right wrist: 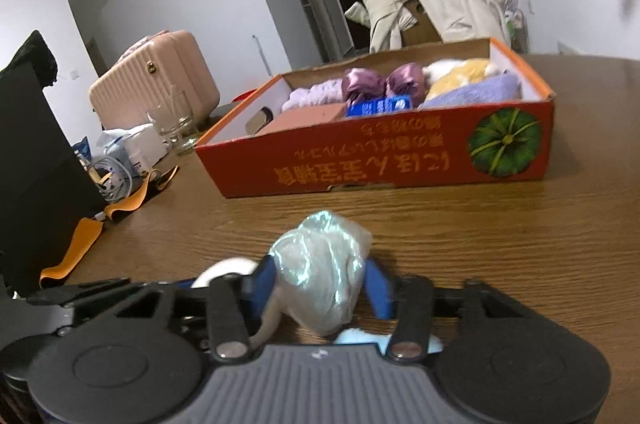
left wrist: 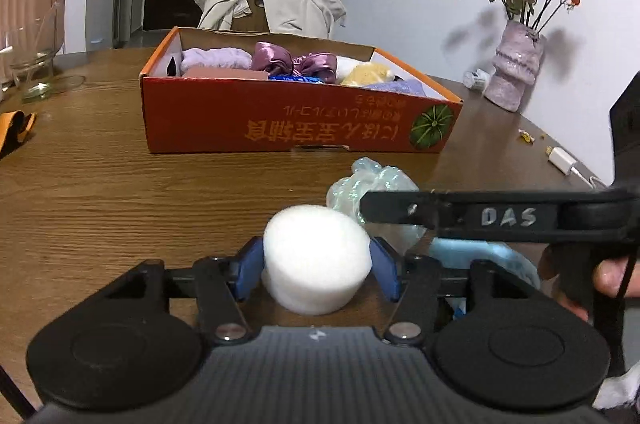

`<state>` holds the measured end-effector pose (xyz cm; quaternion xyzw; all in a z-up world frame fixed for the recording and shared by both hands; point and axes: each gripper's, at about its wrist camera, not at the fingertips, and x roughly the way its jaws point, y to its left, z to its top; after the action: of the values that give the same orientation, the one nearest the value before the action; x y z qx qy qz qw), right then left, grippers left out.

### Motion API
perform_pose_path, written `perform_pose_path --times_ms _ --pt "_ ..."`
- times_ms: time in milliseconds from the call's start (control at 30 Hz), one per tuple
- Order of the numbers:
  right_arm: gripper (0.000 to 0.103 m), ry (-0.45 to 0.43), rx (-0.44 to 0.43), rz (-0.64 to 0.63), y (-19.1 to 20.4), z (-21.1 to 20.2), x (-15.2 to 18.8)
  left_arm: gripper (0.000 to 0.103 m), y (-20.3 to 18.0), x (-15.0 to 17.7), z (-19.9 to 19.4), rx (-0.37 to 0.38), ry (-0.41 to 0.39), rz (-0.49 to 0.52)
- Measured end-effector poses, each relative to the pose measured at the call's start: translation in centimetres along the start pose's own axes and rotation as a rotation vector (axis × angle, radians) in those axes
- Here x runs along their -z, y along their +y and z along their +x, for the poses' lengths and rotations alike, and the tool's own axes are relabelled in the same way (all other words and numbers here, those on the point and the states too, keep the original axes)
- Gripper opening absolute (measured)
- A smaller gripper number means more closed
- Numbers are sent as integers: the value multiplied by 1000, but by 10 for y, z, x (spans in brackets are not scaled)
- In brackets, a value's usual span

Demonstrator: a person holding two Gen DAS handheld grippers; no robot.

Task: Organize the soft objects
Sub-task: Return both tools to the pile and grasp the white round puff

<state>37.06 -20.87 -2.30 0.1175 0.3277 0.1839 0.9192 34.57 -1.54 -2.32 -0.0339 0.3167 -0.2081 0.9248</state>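
My left gripper (left wrist: 316, 266) is shut on a white foam cylinder (left wrist: 316, 258), held between its blue pads just above the wooden table (left wrist: 100, 183). My right gripper (right wrist: 322, 284) is shut on a shiny crumpled pale-green plastic bundle (right wrist: 324, 272); the same bundle shows in the left wrist view (left wrist: 360, 183), with the right gripper's black finger crossing in front of it. Beyond both stands an orange cardboard box (left wrist: 280, 119) (right wrist: 380, 159) holding lilac towels, a purple satin bow (left wrist: 292, 61), a yellow plush and a blue packet.
A light-blue object (left wrist: 480, 260) lies under the right gripper. A vase of dried roses (left wrist: 516, 63) and a white charger (left wrist: 564, 159) sit right of the box. A glass jar (left wrist: 34, 63), orange strap (right wrist: 80, 244), black block (right wrist: 36, 163) and cables sit left.
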Motion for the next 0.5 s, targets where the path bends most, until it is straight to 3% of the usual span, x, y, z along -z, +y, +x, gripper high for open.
perform_pose_path --times_ms 100,300,500 --pt "31 0 -11 -3 0 5 0 55 5 -2 3 7 -4 -23" --pt "25 -10 11 -13 5 -2 -2 53 6 -4 -3 -15 -3 -40" --pt "25 -83 48 -43 17 -53 1 53 8 -5 -56 -35 -80 -64"
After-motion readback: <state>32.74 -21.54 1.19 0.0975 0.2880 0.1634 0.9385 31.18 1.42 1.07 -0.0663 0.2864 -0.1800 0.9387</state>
